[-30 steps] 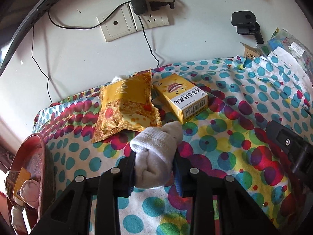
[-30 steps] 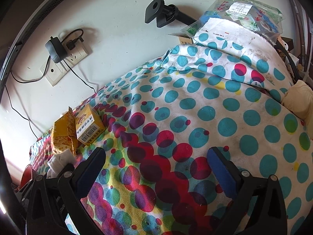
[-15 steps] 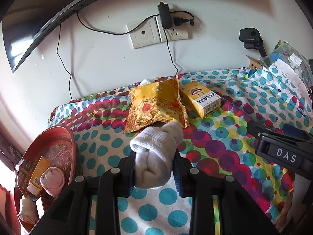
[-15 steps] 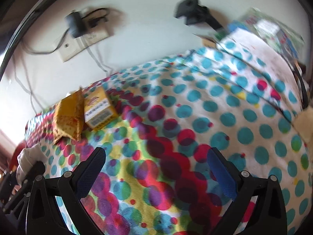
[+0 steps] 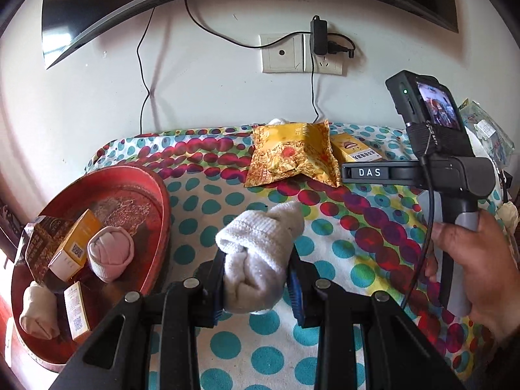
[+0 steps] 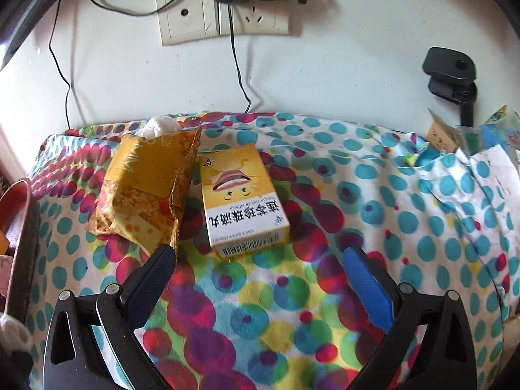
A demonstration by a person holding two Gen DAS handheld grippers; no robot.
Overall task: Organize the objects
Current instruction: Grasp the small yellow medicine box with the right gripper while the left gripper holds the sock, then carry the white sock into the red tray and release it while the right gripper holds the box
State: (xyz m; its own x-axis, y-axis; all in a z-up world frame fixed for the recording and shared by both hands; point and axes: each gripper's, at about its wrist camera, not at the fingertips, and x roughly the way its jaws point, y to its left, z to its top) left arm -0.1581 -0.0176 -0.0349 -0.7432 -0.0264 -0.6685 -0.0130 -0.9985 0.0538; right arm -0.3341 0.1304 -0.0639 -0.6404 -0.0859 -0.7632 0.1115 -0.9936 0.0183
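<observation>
While the left gripper [image 5: 256, 279] is clenched on a rolled white sock [image 5: 260, 256], held clear above the dotted cloth [image 5: 341, 250], the right gripper [image 6: 260, 276] stands released with nothing between its jaws, poised just short of the yellow box [image 6: 243, 208].

Near field, left wrist view: the sock fills the gap between the pads, its free end pointing forward. To the right a hand [image 5: 471, 266] grips the handle of the other tool.

Middle field: the red tray [image 5: 156, 195] lies at the left, partly off the cloth. It already holds a rolled pink sock [image 5: 110, 253], a beige sock roll [image 5: 37, 312], a brown packet [image 5: 42, 247] and two small boxes — judged to be the sorted items. The tray therefore seems the likely home for the white sock too, which is not yet over it.

Far field: a yellow snack bag [image 6: 146, 191] and the yellow box lie side by side, touching, close to the wall — both left to be sorted. The task appears to be past its midpoint, with three items outstanding.

Obscured: a white lump [image 6: 161, 125] behind the snack bag is mostly hidden and cannot be identified; the tray's near edge is cut off by the frame; the clutter at the far right is too distorted to name.
</observation>
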